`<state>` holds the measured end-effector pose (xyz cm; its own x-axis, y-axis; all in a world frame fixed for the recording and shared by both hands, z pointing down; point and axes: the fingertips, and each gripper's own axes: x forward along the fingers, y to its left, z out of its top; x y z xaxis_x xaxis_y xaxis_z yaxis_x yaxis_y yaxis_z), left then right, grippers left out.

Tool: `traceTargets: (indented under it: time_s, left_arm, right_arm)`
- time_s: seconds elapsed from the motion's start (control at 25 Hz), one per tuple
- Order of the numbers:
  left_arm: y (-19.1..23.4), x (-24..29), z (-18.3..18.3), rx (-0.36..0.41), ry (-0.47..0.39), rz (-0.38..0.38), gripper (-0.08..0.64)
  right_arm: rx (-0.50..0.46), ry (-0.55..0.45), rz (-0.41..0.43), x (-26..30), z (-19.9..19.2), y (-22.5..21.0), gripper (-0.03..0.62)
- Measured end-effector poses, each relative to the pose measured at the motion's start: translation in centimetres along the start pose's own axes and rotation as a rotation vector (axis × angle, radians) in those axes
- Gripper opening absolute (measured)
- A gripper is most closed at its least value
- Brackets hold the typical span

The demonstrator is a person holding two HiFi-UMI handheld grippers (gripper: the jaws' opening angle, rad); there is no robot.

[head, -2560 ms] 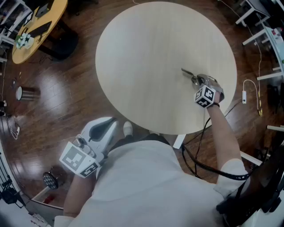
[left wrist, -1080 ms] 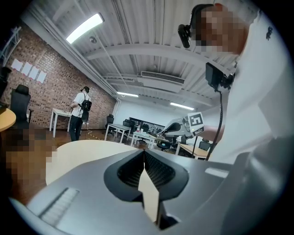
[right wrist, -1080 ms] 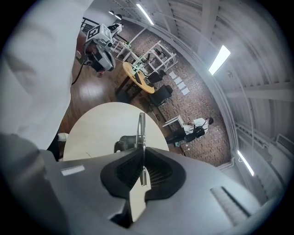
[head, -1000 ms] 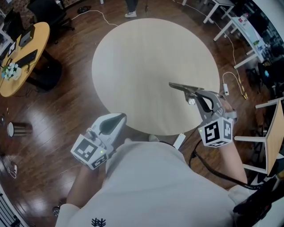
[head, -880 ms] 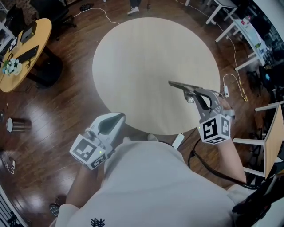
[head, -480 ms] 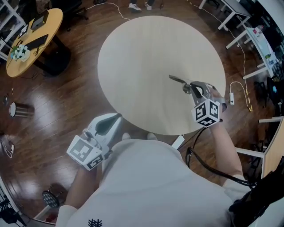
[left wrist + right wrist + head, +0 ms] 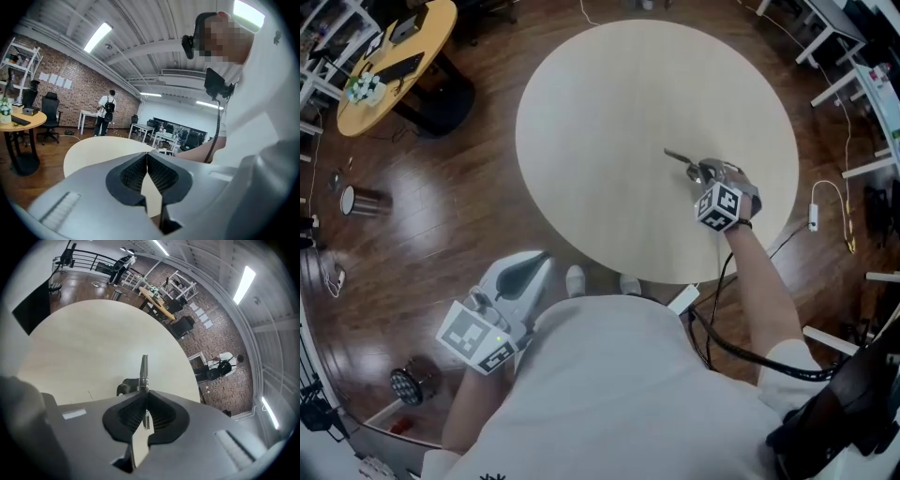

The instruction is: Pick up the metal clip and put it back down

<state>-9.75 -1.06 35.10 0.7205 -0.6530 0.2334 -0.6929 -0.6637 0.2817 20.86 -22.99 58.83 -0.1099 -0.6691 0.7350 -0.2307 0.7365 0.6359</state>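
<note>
The metal clip [image 7: 684,161] is a slim silver piece held low over the right part of the round beige table [image 7: 609,112]. My right gripper [image 7: 705,172] is shut on the clip's handle end. In the right gripper view the clip [image 7: 143,371] sticks forward past the gripper [image 7: 145,399], its tip aimed across the tabletop [image 7: 84,348]. Whether the clip touches the table I cannot tell. My left gripper [image 7: 528,267] hangs off the table at the lower left, shut with nothing in it; in its own view the gripper [image 7: 147,158] shows pads pressed together.
Dark wooden floor [image 7: 412,216] surrounds the table. A yellow round table [image 7: 389,61] stands at the upper left, a metal cup [image 7: 356,200] on the floor at left. White desks [image 7: 853,75] and cables [image 7: 830,202] lie at the right. A person [image 7: 108,117] stands far off.
My right gripper came down from a raised position near the table's front edge toward the tabletop, carrying the clip. The left gripper stayed at the lower left.
</note>
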Motion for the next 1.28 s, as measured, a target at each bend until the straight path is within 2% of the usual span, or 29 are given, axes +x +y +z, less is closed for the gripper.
traceTargets:
  time_s: [0.36, 0.48, 0.68, 0.8, 0.88, 1.08, 1.28]
  left_arm:
    - [-2.4, -0.3, -0.1, -0.020, 0.017, 0.092, 0.002]
    - [-3.2, -0.3, -0.2, -0.036, 0.012, 0.111, 0.002]
    - [-4.6, -0.4, -0.4, -0.060, 0.007, 0.152, 0.002]
    - [-5.4, -0.4, -1.0, -0.077, 0.016, 0.177, 0.002]
    - [-5.8, -0.5, -1.5, -0.084, 0.022, 0.184, 0.002]
    - [-5.2, -1.9, -1.9, -0.075, 0.026, 0.165, 0.002]
    - [-4.4, -3.1, -1.5, 0.000, 0.008, 0.111, 0.002]
  right_arm:
    - [-0.023, -0.009, 0.006, 4.4, -0.8, 2.7, 0.009]
    - [-0.026, -0.020, 0.037, 4.8, -0.3, 3.8, 0.021]
    - [0.058, -0.096, 0.134, 4.9, 0.5, 5.4, 0.075]
    - [0.091, -0.144, 0.164, 4.5, 0.8, 5.3, 0.119]
    - [0.106, -0.181, 0.171, 3.9, 1.3, 5.0, 0.159]
    - [0.166, -0.267, 0.151, 0.1, 4.7, 4.6, 0.167]
    - [0.187, -0.323, 0.081, -6.1, 7.5, 4.5, 0.167]
